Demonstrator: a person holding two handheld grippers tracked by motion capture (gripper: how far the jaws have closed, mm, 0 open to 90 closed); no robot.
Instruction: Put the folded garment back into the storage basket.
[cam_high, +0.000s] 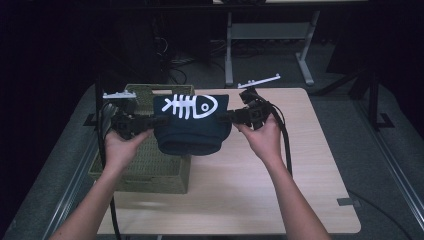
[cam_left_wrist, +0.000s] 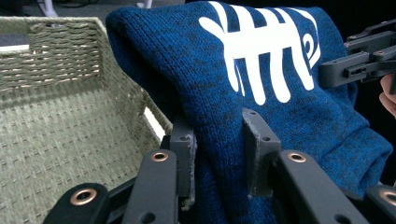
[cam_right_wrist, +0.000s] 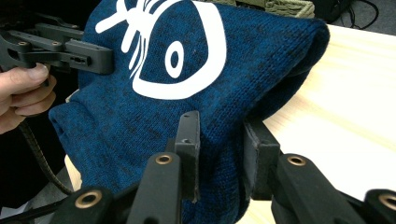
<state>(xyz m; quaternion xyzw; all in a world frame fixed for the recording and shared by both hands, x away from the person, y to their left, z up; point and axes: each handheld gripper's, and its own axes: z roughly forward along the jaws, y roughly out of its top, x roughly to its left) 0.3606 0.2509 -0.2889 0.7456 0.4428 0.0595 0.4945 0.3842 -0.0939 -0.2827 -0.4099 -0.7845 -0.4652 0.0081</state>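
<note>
Knitted blue hat, woven basket

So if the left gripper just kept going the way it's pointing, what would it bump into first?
Probably the blue knitted garment it already grips; beyond that, seemingly the right gripper on the far edge.

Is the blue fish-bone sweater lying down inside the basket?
No, the blue sweater hangs in the air, pinched at each side by the left gripper and right gripper, beside the green basket.

a dim lab: bare workbench, metal desk frame, floor cables.
</note>
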